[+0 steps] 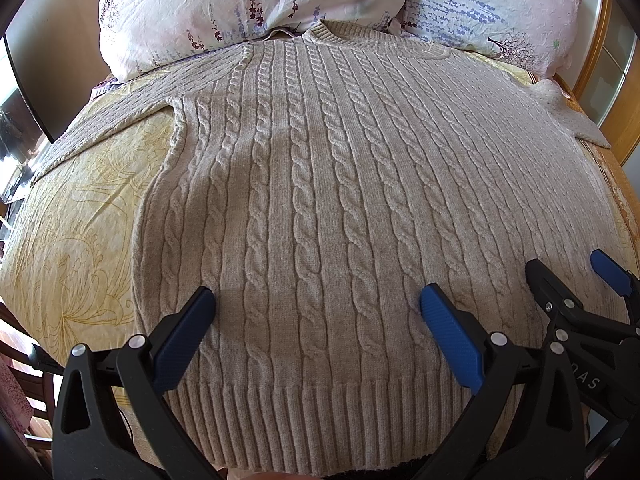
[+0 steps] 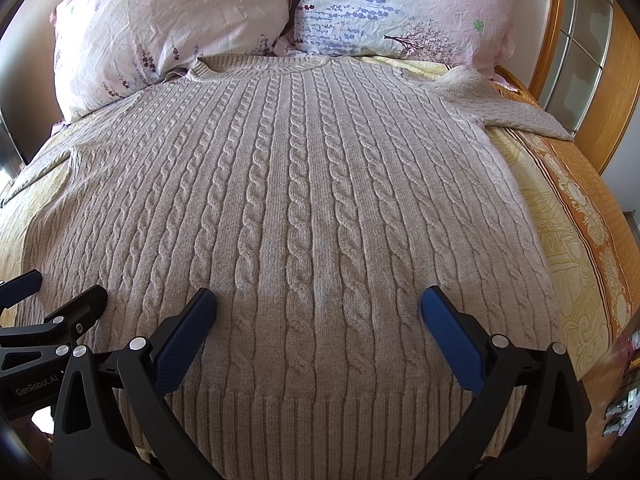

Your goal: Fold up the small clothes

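Nothing is folded yet: the sweater (image 1: 320, 200) lies flat across the bed (image 1: 80, 220), and my left claw (image 1: 318, 304) and right claw (image 2: 318, 304) hover wide above its hem at lower frame.

We're looking at a bedroom in a home: two floral pillows (image 2: 172, 32) are leaning at the head of a bed, a yellow patterned bedspread (image 1: 76, 216) is covering the mattress, and a wooden bed frame (image 2: 552, 20) is curving along the right side.
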`<state>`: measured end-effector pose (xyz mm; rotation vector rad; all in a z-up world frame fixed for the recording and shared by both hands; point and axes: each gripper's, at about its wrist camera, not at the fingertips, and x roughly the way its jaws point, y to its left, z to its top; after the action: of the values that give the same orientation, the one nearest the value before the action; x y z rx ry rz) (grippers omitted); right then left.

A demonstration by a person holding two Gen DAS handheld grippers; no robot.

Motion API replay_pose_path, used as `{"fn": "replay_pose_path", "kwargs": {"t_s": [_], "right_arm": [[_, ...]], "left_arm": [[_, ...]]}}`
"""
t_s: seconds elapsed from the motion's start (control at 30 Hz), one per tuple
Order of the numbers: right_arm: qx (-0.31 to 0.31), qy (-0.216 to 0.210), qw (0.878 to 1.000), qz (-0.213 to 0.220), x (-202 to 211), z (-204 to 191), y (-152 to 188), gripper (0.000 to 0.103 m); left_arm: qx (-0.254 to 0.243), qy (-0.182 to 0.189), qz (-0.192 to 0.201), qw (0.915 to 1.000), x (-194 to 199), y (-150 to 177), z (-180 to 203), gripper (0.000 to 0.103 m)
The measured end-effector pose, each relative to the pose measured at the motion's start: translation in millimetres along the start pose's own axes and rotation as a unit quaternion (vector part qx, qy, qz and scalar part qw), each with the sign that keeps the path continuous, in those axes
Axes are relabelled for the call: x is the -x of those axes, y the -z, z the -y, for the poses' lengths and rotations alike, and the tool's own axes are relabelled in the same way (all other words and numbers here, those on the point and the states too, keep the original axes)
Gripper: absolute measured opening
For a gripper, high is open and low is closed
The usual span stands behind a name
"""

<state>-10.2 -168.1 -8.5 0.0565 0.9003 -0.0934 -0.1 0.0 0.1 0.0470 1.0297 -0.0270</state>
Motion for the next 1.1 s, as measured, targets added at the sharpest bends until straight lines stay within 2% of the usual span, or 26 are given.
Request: {"fn": "replay_pose_path", "kwargs": {"t_s": [0.37,0.57,0.7,0.8,0.9,0.97,1.03,1.1], "right_arm": [[0.027,-0.023,0.999,-0.012,-6,-2,-2,0.102],[0.047,-0.042,0.998,0.018,-3,2,4,0.102],[0.067,-0.063,0.995,0.037,-2,6,8,0.102],[0.074,-0.087,0.993,0.030,-3,12,2,0.102],[0.029,-0.138,0.989,0.039,1,37,-16,0.102],[-0.032,-0.154,0.986,0.051,2,71,-37,0.102],[-0.106,-0.173,0.977,0.063,-1,112,-58,0.102],[-0.181,-0.191,0.962,0.068,-10,155,-76,0.100]], "left_arm": [[0.001,-0.001,-0.003,1.0000,-1,-3,-1,0.101],[0.003,-0.003,-0.004,1.0000,0,-2,0,0.101],[-0.003,-0.015,0.018,0.9997,4,3,3,0.101],[-0.039,-0.034,0.042,0.9978,9,-4,13,0.101],[-0.047,-0.034,0.073,0.9956,16,-21,16,0.101],[-0.039,-0.021,0.079,0.9959,15,-36,13,0.101],[-0.026,0.008,0.079,0.9965,9,-52,8,0.101],[-0.011,0.030,0.066,0.9973,-2,-67,4,0.101]]}}
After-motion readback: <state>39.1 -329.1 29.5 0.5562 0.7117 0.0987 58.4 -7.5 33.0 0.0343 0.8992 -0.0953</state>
